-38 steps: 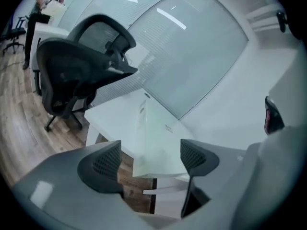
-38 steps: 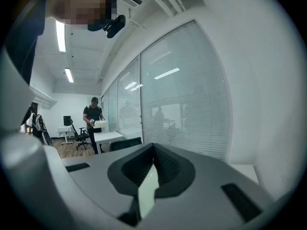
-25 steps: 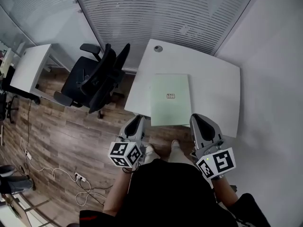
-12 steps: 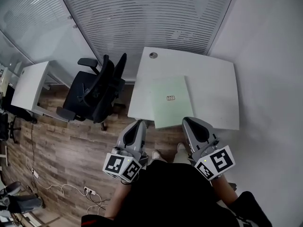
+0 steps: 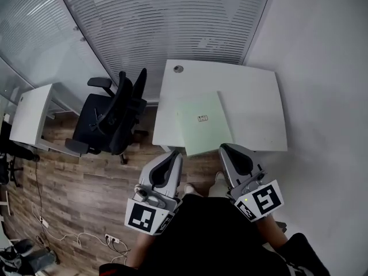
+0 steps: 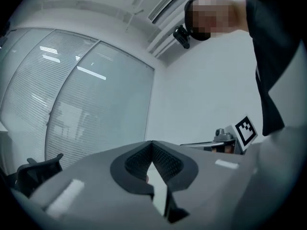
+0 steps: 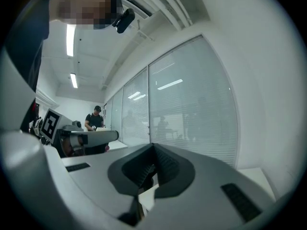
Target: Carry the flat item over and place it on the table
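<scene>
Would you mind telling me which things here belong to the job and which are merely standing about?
Job in hand: pale green flat item; white table it lies on; left claw; right claw.
Standing about: black office chair; second white desk.

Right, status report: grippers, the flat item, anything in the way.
Left gripper shut, empty. Right gripper shut, empty. Green flat item lying on white table, near edge at the front rim. Office chair off left, not in the way.

Chair (image 5: 109, 119) beside table (image 5: 253, 96) (wall (image 5: 322, 50) right)
</scene>
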`<state>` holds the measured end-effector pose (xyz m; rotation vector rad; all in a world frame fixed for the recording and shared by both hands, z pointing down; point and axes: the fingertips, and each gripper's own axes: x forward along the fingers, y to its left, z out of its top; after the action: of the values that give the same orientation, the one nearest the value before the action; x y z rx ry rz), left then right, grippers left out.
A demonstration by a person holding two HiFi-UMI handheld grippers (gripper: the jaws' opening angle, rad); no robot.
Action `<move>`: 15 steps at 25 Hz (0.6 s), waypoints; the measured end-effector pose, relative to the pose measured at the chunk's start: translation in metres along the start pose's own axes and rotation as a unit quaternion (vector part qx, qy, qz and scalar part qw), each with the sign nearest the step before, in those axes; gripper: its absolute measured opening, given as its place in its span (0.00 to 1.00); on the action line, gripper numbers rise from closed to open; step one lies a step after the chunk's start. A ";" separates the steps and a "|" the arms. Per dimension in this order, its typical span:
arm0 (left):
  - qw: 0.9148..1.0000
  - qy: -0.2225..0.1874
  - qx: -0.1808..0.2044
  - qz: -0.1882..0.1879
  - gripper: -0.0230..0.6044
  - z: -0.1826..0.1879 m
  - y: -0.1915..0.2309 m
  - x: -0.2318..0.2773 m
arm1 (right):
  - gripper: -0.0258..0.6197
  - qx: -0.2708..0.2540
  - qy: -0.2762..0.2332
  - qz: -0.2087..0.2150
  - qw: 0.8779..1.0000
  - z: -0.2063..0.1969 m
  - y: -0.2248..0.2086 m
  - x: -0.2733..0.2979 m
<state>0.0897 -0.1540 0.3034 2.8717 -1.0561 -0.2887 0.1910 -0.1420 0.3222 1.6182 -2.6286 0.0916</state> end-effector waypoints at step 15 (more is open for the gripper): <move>1.000 0.013 -0.005 0.008 0.04 -0.008 0.003 -0.012 | 0.04 0.003 -0.006 -0.004 1.000 0.004 0.011 -0.006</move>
<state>0.0800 -0.1486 0.3137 2.8490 -1.0689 -0.2534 0.1838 -0.1320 0.3179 1.6365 -2.6336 0.0891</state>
